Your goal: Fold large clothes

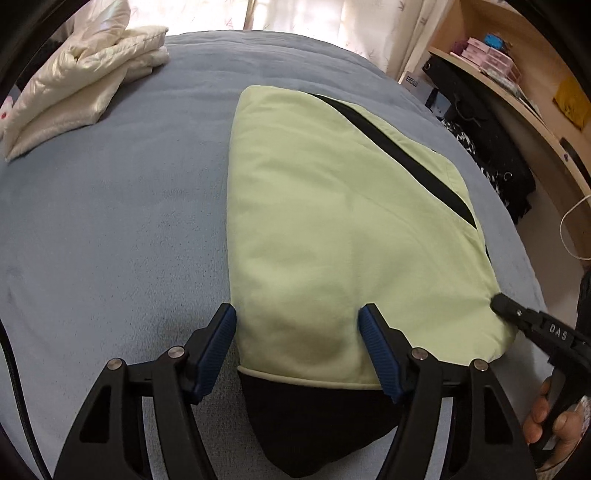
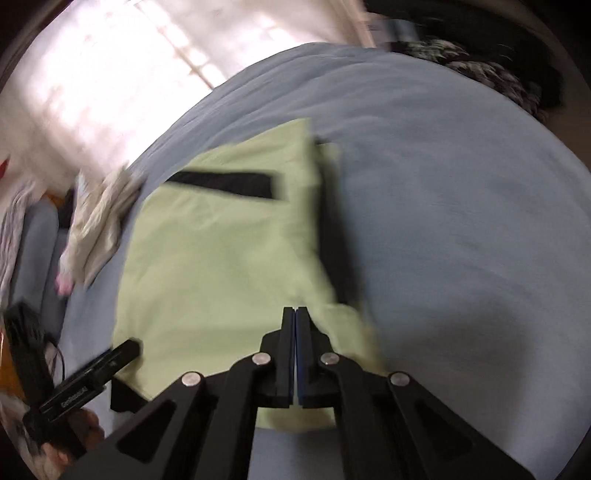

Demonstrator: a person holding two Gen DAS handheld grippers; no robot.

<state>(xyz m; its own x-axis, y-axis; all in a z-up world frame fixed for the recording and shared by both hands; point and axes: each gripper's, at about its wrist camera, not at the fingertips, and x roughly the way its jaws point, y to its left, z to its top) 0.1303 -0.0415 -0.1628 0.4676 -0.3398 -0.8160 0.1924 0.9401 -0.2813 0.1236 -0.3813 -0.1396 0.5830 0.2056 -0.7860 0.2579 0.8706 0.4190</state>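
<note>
A light green garment (image 1: 332, 221) with black trim lies folded on the blue bed cover (image 1: 110, 240); its black hood (image 1: 314, 424) points toward me. My left gripper (image 1: 297, 314) is open, its jaws straddling the garment's near left edge. My right gripper (image 1: 496, 301) touches the garment's right corner. In the right wrist view the right gripper (image 2: 295, 310) is shut over the green garment (image 2: 221, 258); whether cloth is pinched I cannot tell. The left gripper (image 2: 125, 349) shows at the garment's left edge.
A folded cream jacket (image 1: 85, 81) lies at the bed's far left corner. A wooden shelf (image 1: 517, 85) with small items and dark clothes (image 1: 491, 158) stands right of the bed. Curtains (image 1: 332, 18) hang behind.
</note>
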